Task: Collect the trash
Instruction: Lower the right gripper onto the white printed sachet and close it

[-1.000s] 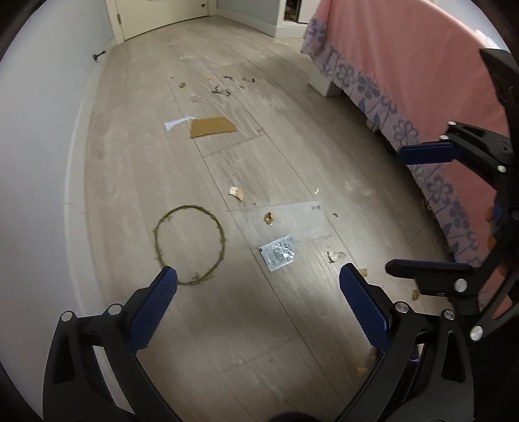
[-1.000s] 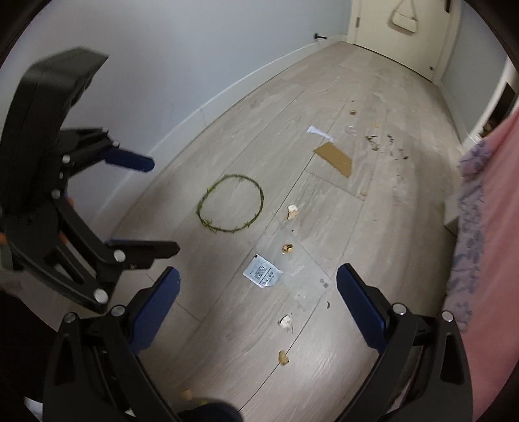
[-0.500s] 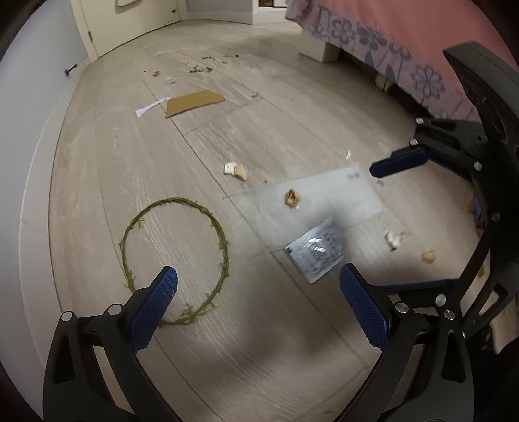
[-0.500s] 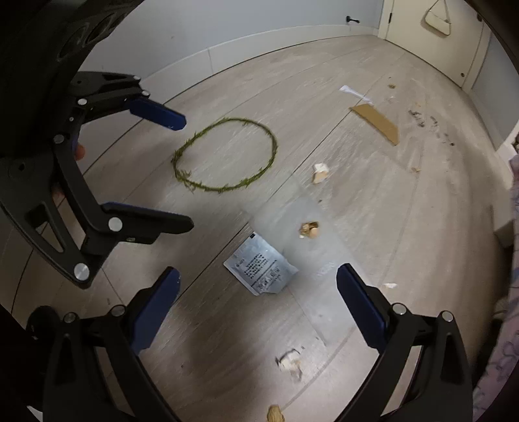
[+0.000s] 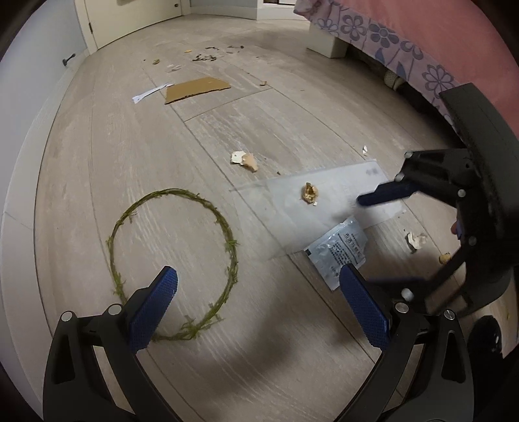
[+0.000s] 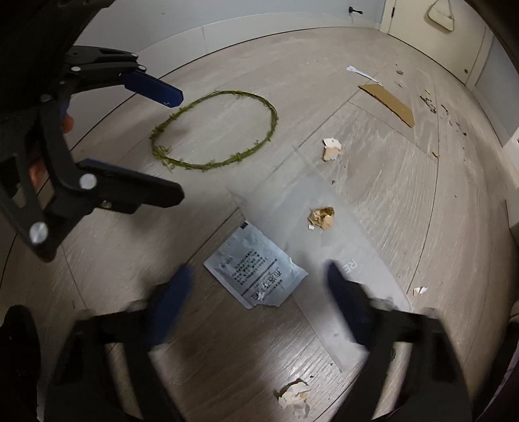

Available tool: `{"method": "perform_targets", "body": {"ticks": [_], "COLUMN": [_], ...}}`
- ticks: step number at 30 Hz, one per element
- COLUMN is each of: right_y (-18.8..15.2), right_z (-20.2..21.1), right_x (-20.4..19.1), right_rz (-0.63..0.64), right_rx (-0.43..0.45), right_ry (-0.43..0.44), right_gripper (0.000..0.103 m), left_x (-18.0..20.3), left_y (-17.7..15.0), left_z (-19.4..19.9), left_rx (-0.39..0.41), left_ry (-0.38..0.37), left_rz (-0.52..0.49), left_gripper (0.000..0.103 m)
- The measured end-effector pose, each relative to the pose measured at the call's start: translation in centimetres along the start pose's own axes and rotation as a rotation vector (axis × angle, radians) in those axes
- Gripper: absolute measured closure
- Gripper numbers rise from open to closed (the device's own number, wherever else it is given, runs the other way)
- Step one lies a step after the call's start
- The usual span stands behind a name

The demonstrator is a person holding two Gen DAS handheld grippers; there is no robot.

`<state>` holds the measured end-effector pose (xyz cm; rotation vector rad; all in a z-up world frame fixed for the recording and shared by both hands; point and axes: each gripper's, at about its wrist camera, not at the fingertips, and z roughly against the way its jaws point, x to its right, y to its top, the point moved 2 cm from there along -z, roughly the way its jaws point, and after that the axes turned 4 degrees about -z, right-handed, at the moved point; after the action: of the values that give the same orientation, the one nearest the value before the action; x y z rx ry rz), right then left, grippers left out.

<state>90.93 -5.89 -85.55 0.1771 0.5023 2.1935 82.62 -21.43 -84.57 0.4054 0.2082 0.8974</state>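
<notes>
While both jaws gape empty, right gripper (image 6: 256, 292) nearing flat foil sachet (image 6: 254, 271) (clear sheet (image 6: 324, 246) at two o'clock): could skate off, pinching nothing.

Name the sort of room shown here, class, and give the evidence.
Most likely a bedroom: a bed with a pink floral cover along one side, a closed door with a handbag hanging on it, and a wood-look plank floor littered with scraps.
</notes>
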Motion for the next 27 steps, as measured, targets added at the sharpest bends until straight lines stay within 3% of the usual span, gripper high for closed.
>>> {"method": "perform_targets", "body": {"ticks": [9, 14, 27], "right_y": [-0.1, -0.3, -0.5], "right_z": [-0.9, -1.7, -1.8], "right_x": [0.0, -0.3, -0.4], "right_rz": [0.015, 0.050, 0.071], "right_rx": [-0.012, -0.030, -0.025], "right_ry": [0.006, 0.009, 0.035], "right_gripper": [0.035, 0.053, 0.065], "left_x": [1.1, 0.7, 0.4], "left_y": [0.0, -0.1, -0.4], "left_z": [-1.0, -1.2, -1.4], "left_rx": [0.003, 0.004, -0.003], "left_ry": [-0.040, -0.043, -0.035], "left_rz": [-0.031, -0.014, -0.016], "left_gripper": [0.006, 0.006, 0.006]}}
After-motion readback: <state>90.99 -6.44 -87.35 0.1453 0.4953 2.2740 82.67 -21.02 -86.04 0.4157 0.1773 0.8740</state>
